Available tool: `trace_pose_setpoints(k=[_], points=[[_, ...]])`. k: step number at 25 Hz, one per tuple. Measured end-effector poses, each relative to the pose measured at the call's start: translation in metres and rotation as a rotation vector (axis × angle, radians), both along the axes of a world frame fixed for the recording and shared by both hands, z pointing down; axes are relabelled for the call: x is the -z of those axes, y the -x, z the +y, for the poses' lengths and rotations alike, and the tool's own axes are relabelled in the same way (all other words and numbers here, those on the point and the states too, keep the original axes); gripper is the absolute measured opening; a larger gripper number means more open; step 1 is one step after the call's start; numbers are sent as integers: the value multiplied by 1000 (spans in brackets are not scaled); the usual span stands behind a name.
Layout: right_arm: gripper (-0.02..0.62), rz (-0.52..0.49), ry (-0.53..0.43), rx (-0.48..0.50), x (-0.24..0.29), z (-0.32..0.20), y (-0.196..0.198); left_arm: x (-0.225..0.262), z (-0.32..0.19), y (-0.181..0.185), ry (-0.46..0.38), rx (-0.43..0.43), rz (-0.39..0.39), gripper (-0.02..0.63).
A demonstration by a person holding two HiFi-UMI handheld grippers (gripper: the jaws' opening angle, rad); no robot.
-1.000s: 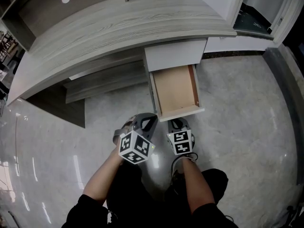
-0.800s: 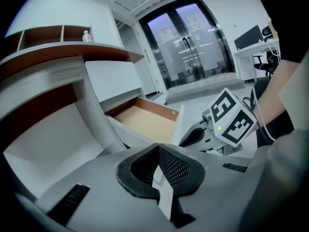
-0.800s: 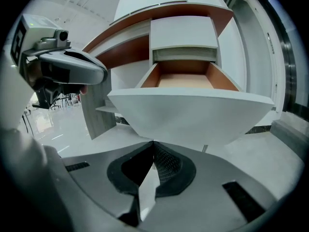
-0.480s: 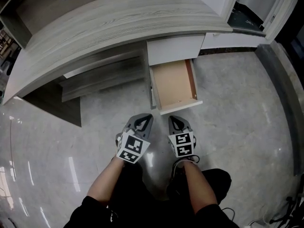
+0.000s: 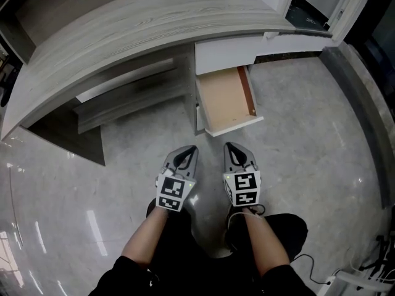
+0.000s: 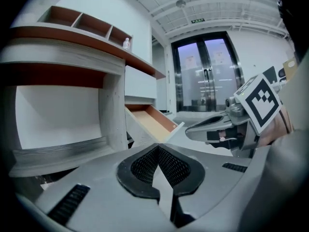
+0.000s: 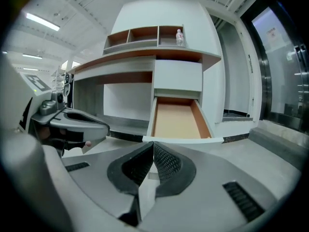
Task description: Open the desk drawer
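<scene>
Wooden drawer open, left tool, right tool both clenched empty, bottle only in gripper views.

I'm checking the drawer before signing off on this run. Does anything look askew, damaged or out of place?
Nothing stands out. The desk drawer is pulled out, sits square in its opening and is bare inside. The left gripper and right gripper are shut, empty and clear of it.

The grey wood-grain desk stands on glossy floor; a bottle tops its shelf.
</scene>
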State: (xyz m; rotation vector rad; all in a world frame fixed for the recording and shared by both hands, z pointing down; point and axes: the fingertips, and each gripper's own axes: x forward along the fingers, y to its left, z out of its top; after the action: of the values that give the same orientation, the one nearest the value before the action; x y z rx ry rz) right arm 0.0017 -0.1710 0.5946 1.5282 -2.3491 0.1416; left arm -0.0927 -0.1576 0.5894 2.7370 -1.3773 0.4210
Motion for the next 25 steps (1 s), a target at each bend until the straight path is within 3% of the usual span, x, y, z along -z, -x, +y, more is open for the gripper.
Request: trace_pose_setpoints(k=[6,13,25], points=[[6,-81,-44,-62,18,20,1,7,4,-11,5,-32,52,5],[6,-76,-77,-95,25,34,-2,9,15,-21,-11,-63,59,5],[6,-116,-131,-67,48,39,13,23,20,-22,-60,-55,71,5]])
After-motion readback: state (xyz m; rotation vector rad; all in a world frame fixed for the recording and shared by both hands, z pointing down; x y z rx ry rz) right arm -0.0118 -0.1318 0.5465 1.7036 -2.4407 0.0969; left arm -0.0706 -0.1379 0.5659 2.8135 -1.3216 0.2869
